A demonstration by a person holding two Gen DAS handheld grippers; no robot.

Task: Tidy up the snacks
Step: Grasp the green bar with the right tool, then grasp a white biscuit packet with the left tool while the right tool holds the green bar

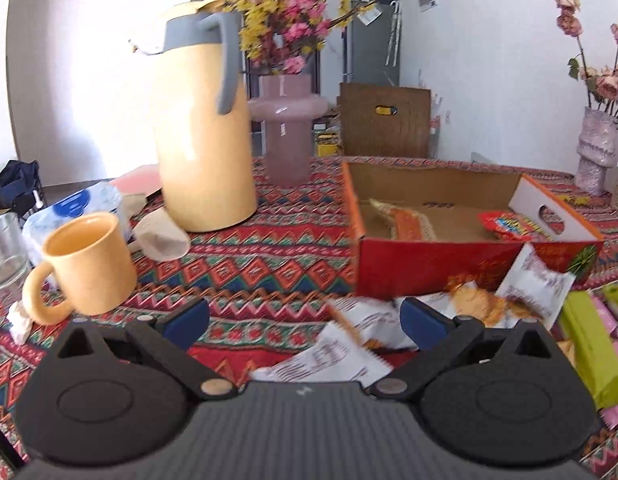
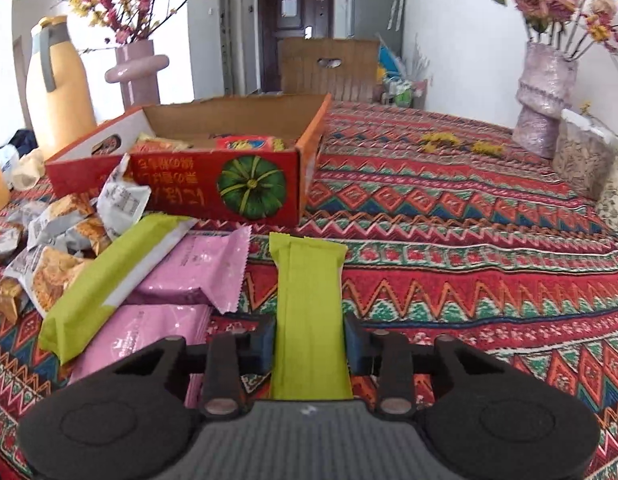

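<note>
A red cardboard box (image 1: 425, 266) with a pumpkin picture (image 2: 251, 188) stands open on the patterned tablecloth, with a few snack packets (image 1: 509, 224) inside. My left gripper (image 1: 305, 322) is open and empty, above white and orange snack packets (image 1: 349, 354) lying in front of the box. My right gripper (image 2: 309, 340) is shut on a green snack bar (image 2: 309, 304), held just above the cloth right of the pile. Another green bar (image 2: 109, 276) lies across pink packets (image 2: 197, 268), beside white packets (image 2: 61, 240).
A yellow thermos jug (image 1: 203, 120), a yellow mug (image 1: 87, 264), a glass (image 1: 3, 252) and a pink flower vase (image 1: 287, 128) stand left of the box. A second vase (image 2: 545, 92) and patterned bags (image 2: 585, 160) stand at the far right.
</note>
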